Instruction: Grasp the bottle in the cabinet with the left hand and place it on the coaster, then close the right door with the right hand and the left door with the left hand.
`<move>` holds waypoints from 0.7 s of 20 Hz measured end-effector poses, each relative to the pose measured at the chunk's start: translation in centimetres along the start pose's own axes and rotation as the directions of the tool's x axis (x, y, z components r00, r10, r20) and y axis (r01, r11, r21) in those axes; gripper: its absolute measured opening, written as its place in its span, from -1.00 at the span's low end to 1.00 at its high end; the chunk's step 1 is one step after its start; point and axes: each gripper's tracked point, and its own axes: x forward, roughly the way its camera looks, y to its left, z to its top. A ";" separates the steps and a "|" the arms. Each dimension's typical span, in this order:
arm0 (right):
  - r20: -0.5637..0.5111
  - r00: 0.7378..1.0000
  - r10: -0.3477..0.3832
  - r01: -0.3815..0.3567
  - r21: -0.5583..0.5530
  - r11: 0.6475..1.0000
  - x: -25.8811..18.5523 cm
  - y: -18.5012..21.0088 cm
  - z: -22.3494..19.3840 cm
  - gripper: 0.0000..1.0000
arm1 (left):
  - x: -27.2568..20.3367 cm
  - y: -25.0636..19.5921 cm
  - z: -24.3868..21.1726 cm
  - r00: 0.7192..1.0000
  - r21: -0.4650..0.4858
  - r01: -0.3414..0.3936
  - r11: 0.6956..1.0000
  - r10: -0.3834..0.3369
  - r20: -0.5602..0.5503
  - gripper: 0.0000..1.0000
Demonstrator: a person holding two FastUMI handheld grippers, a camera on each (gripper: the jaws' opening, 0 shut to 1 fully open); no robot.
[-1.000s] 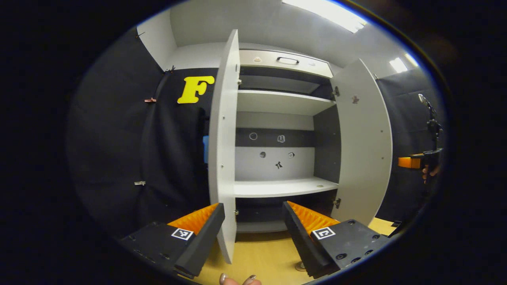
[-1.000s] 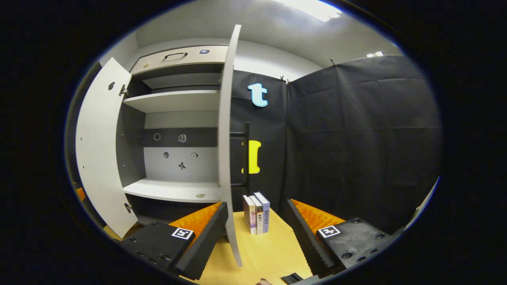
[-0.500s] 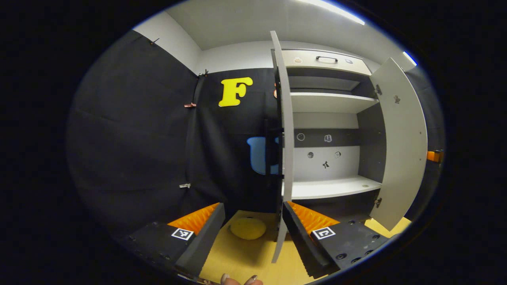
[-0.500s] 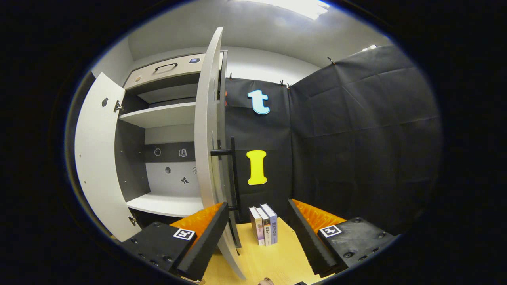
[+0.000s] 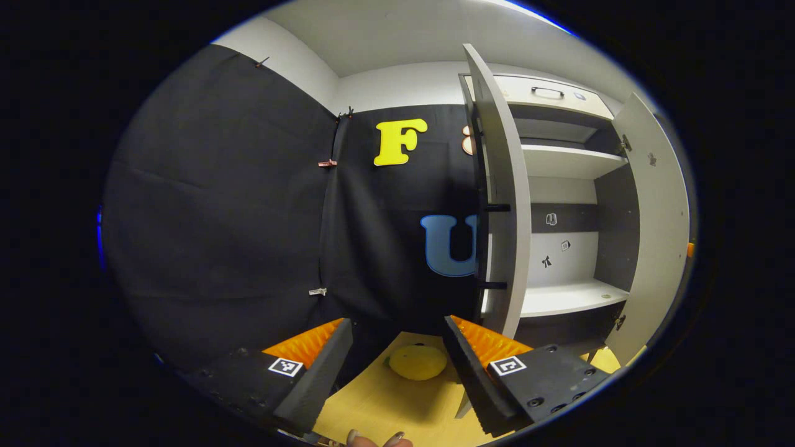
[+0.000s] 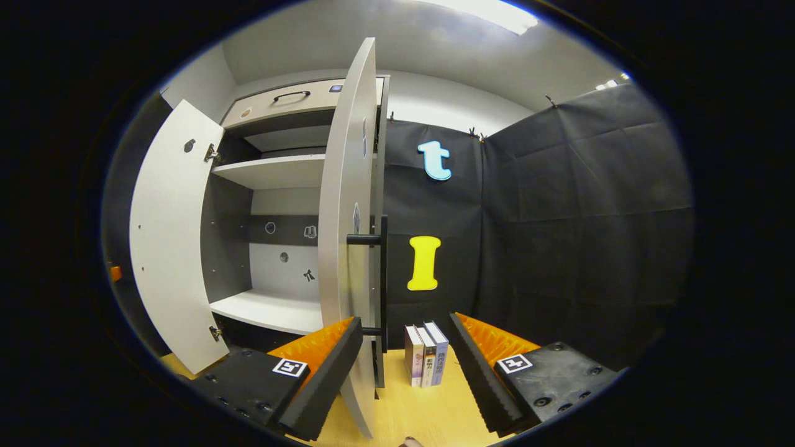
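The cabinet (image 5: 577,161) stands with both doors swung out. In the left gripper view its left door (image 5: 504,186) shows nearly edge-on, just right of centre, with a black bar handle (image 5: 483,248) on its outer face. My left gripper (image 5: 397,366) is open and holds nothing, short of that door. A yellow round pad (image 5: 417,362) lies bare on the table between its fingers. In the right gripper view the right door (image 6: 348,217) and its black handle (image 6: 381,285) rise just left of centre. My right gripper (image 6: 404,366) is open, with its left finger (image 6: 323,366) near the door's lower edge.
Three books (image 6: 426,355) stand upright on the wooden table (image 6: 404,410) beyond the right gripper. The left door (image 6: 171,236) hangs open at the far left of that view. Black cloth walls close in on both sides. White shelves (image 5: 568,298) sit inside the cabinet.
Both views have swung outward, from facing the cabinet's inside to seeing each door's outer face and handle. The yellow pad has come into the left gripper view. Both grippers have stayed open.
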 end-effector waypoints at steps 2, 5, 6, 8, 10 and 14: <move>-0.002 1.000 0.020 -0.020 0.000 1.000 0.0 1.1 -0.1 0.89 | 0.9 -0.3 0.3 1.000 0.010 0.004 1.000 -0.004 0.003 0.87; -0.006 0.998 0.055 -0.055 0.002 0.998 0.0 3.1 -0.2 0.89 | 1.8 -2.3 0.5 0.998 -0.019 0.062 0.998 -0.062 0.006 0.87; -0.008 0.998 0.068 -0.068 0.008 0.998 0.0 3.9 -0.3 0.90 | 2.1 -2.7 0.4 0.997 -0.030 0.079 0.996 -0.079 0.006 0.87; -0.017 0.995 0.098 -0.097 0.019 0.995 0.3 6.1 -0.4 0.89 | 2.6 -3.7 0.4 0.993 -0.064 0.117 0.991 -0.117 -0.001 0.88; -0.026 0.991 0.131 -0.130 0.027 0.991 0.9 8.4 -0.7 0.89 | 3.0 -4.2 0.5 0.988 -0.090 0.151 0.984 -0.152 -0.004 0.87; -0.044 0.974 0.222 -0.221 0.025 0.975 3.4 13.9 -1.8 0.90 | 3.4 -4.2 0.5 0.984 -0.074 0.179 0.981 -0.180 -0.008 0.87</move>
